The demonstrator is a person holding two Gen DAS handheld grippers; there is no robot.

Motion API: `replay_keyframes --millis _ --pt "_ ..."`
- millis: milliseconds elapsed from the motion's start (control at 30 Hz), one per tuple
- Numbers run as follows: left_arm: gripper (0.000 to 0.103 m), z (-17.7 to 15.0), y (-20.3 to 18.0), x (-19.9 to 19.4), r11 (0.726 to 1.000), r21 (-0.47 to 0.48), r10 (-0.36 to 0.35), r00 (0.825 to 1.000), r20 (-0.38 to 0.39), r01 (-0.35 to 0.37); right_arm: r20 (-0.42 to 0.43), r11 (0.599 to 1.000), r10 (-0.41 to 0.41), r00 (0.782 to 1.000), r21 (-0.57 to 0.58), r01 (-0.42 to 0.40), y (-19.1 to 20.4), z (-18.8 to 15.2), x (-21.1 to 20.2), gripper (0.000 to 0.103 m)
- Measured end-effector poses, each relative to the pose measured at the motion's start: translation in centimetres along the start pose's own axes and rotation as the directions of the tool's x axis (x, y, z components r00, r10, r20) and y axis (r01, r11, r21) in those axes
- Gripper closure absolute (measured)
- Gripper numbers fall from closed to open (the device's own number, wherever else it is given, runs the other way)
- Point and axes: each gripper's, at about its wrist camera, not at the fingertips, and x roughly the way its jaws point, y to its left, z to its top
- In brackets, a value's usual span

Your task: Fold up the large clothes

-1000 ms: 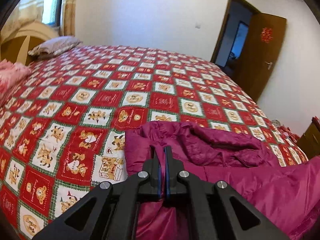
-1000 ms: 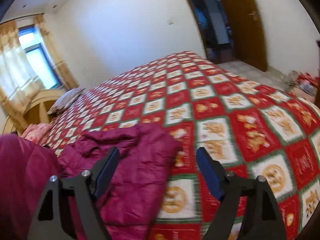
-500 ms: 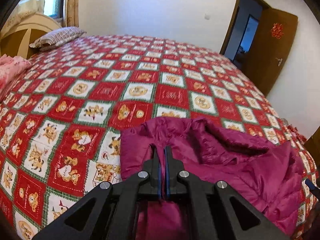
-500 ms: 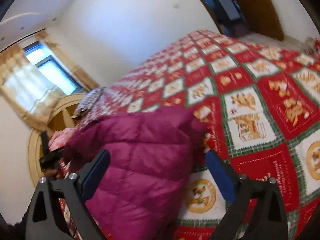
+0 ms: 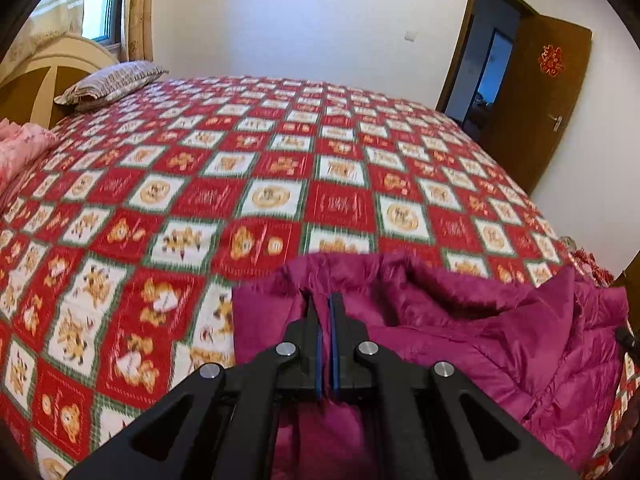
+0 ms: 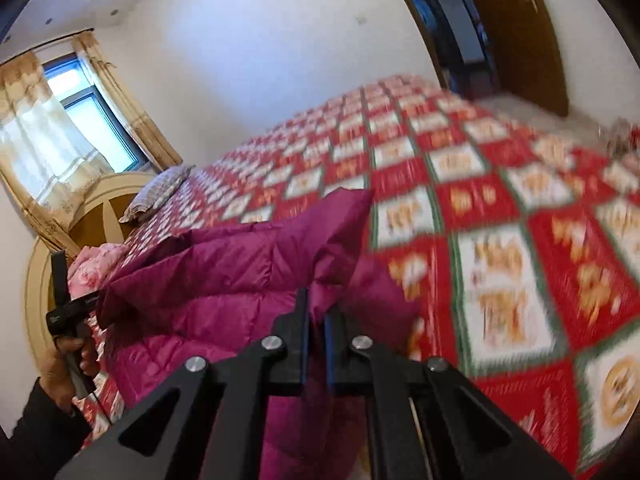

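Holding the puffy magenta quilted down jacket (image 5: 460, 344) taut between both claws is the thing to get right at this step. Nearest the lens, the left claw (image 5: 322, 304) is pressed together on a fold of the jacket's edge, and the right claw (image 6: 315, 300) is likewise pinching a ridge of the same fabric, its jaws nearly touching with cloth between them. The jacket hangs partly lifted at the near edge of the bed covered in a red, white and green checked bear-print quilt (image 5: 280, 168), bunched and creased rather than flat. Judging from this, the garment should be carried forward onto the bare middle of the bed and laid down with even tension, both grips level, so the slippery, springy padding does not slide out or trap a fold underneath. Farther off, a striped grey pillow (image 5: 112, 82) lies by the curved wooden headboard (image 5: 36, 68), well apart from the jacket, leaving room to spread.
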Motion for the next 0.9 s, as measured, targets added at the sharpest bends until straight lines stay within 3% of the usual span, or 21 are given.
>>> replay_keyframes --millis 133,300,433,467,533,600,633,700,767,900 --pt "0.099 1.7 0.1 1.0 1.000 -0.012 -0.007 0.999 0.049 0.008 0.021 0.997 -0.074 0.997 -0.035 0.074 0.5 2.6 2.4 0.095" --pt "0.098 2.4 1.6 4.4 0.996 -0.088 0.012 0.998 -0.061 -0.017 -0.044 0.989 -0.145 0.988 -0.040 0.143 -1.6 2.8 7.0 0.095" --pt "0.097 2.0 3.3 4.2 0.987 -0.159 0.003 1.000 -0.029 -0.008 -0.059 0.985 -0.168 0.984 -0.045 0.166 -2.4 2.2 8.6 0.094" --pt "0.096 1.9 3.3 4.0 0.987 -0.160 0.022 1.000 -0.023 -0.025 -0.056 0.984 -0.175 0.983 -0.046 0.172 -2.6 2.1 8.7 0.093" --pt "0.094 2.2 3.1 3.3 0.978 -0.144 0.153 0.988 -0.016 -0.154 -0.060 0.981 -0.189 0.980 -0.053 0.186 -2.6 2.2 9.2 0.093" --pt "0.093 2.7 3.1 2.9 0.967 -0.141 0.211 0.977 -0.037 -0.214 -0.065 0.979 -0.199 0.978 -0.060 0.195 -2.6 2.4 9.5 0.091" --pt "0.093 3.0 3.3 2.5 0.960 -0.156 0.225 0.972 -0.066 -0.233 -0.065 0.977 -0.207 0.976 -0.059 0.204 -2.6 2.5 9.5 0.087" --pt "0.092 3.2 3.6 1.9 0.951 -0.183 0.237 0.967 -0.091 -0.250 -0.045 0.966 -0.256 0.966 -0.049 0.254 -2.6 2.9 9.0 0.045" --pt "0.092 3.1 3.6 0.9 0.949 -0.204 0.233 0.971 -0.059 -0.240 -0.010 0.964 -0.264 0.965 -0.020 0.263 -2.6 3.4 7.9 0.039" --pt "0.092 3.2 1.6 -0.1 0.960 -0.199 0.201 0.979 0.014 -0.195 0.032 0.932 -0.355 0.934 -0.063 0.356 0.7 4.9 5.5 0.039"
